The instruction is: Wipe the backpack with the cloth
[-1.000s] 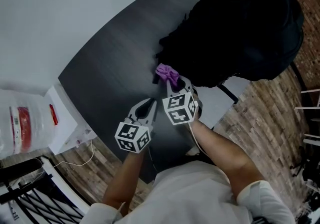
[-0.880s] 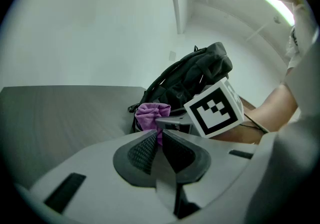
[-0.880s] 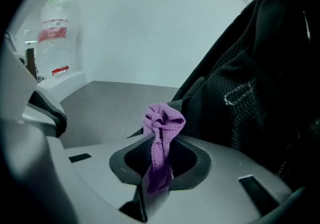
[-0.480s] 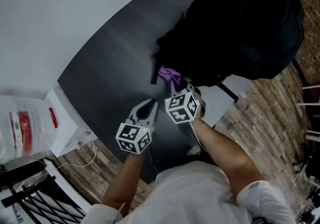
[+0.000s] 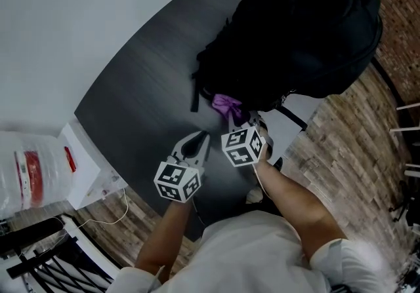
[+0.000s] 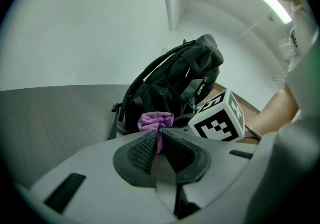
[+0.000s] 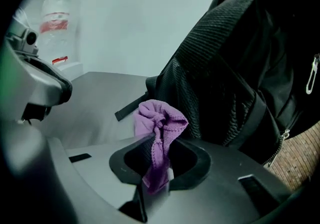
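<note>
A black backpack (image 5: 302,29) lies on the dark grey table (image 5: 144,88), at its far right. My right gripper (image 5: 235,117) is shut on a purple cloth (image 5: 226,105), bunched and pressed against the backpack's near lower edge. In the right gripper view the cloth (image 7: 160,118) sticks up from the right gripper (image 7: 159,144), right beside the backpack's mesh side (image 7: 220,67). My left gripper (image 5: 202,137) hovers over the table just left of the right one, shut and holding nothing. From the left gripper (image 6: 159,135) I see the cloth (image 6: 155,119) and backpack (image 6: 175,82) ahead.
A clear bag with a red-labelled bottle (image 5: 29,167) sits on a white ledge (image 5: 82,160) at the left. A strap (image 5: 195,98) trails from the backpack onto the table. Wood floor (image 5: 354,134) lies off the table's right edge. A black rack (image 5: 39,259) stands bottom left.
The right gripper has slid the cloth to the right, from beside the backpack's left corner to along its near edge. The left gripper has hardly moved.
</note>
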Available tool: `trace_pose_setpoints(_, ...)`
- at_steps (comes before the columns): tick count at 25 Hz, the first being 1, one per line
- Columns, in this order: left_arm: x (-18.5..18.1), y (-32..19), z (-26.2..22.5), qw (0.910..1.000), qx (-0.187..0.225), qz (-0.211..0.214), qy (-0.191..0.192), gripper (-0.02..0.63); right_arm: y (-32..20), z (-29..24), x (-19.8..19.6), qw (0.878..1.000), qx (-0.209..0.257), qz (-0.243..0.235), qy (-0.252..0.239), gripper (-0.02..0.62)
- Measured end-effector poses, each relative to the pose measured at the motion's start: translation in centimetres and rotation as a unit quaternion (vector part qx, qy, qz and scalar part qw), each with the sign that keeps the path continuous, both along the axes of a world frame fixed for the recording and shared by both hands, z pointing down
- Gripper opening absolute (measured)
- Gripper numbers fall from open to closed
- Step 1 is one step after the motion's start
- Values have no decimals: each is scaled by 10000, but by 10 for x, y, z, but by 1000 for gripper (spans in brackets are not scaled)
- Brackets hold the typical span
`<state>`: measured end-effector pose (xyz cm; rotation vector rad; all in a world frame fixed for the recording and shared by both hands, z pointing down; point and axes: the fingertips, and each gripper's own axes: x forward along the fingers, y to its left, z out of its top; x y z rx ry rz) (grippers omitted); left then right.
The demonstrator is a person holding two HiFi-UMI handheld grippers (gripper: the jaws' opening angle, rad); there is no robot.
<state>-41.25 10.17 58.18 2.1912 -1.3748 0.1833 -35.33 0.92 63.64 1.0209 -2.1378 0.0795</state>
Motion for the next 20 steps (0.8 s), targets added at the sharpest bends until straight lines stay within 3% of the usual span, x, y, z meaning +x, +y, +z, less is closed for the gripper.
trace_pose_setpoints(20,63,1,-13,9980,85,603,-161,14,7,2,99,9970,15,766,41,77)
